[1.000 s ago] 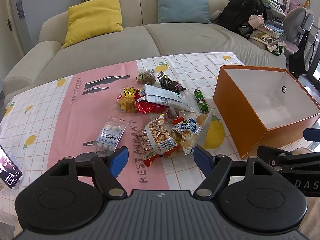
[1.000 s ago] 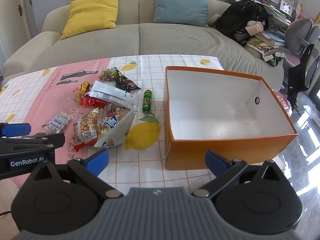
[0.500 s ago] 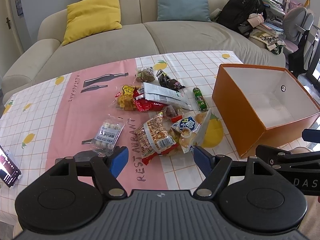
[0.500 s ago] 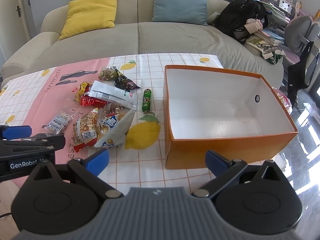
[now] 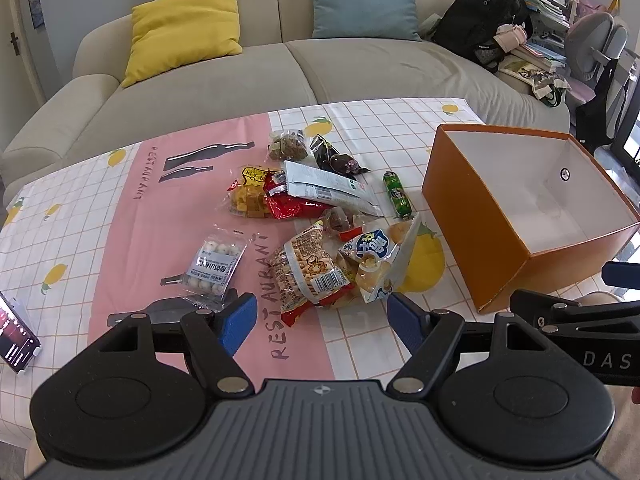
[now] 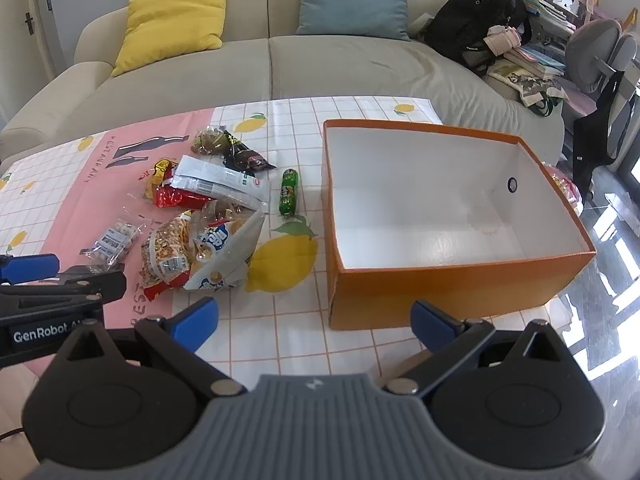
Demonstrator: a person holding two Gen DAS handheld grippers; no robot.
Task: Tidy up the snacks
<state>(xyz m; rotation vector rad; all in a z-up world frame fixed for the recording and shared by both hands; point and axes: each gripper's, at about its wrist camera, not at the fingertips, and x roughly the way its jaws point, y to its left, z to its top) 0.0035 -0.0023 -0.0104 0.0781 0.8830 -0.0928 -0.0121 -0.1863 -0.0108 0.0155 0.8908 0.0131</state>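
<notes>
A heap of snack packets lies mid-table: a peanut bag (image 5: 308,270), a blue-and-white bag (image 5: 376,256), a clear pack of white balls (image 5: 214,266), a red packet (image 5: 292,206), a white packet (image 5: 326,186) and a green tube (image 5: 397,194). An empty orange box (image 6: 448,208) with a white inside stands to the right; it also shows in the left wrist view (image 5: 524,208). My left gripper (image 5: 322,322) is open and empty, just short of the peanut bag. My right gripper (image 6: 314,322) is open and empty before the box's near wall.
A phone (image 5: 14,338) lies at the table's left edge. A beige sofa (image 5: 280,68) with yellow and blue cushions runs behind the table. A black backpack (image 6: 476,20) and a grey chair (image 6: 600,52) stand at the right.
Both views have crept slightly forward towards the snacks and the box. Both grippers stay open and empty.
</notes>
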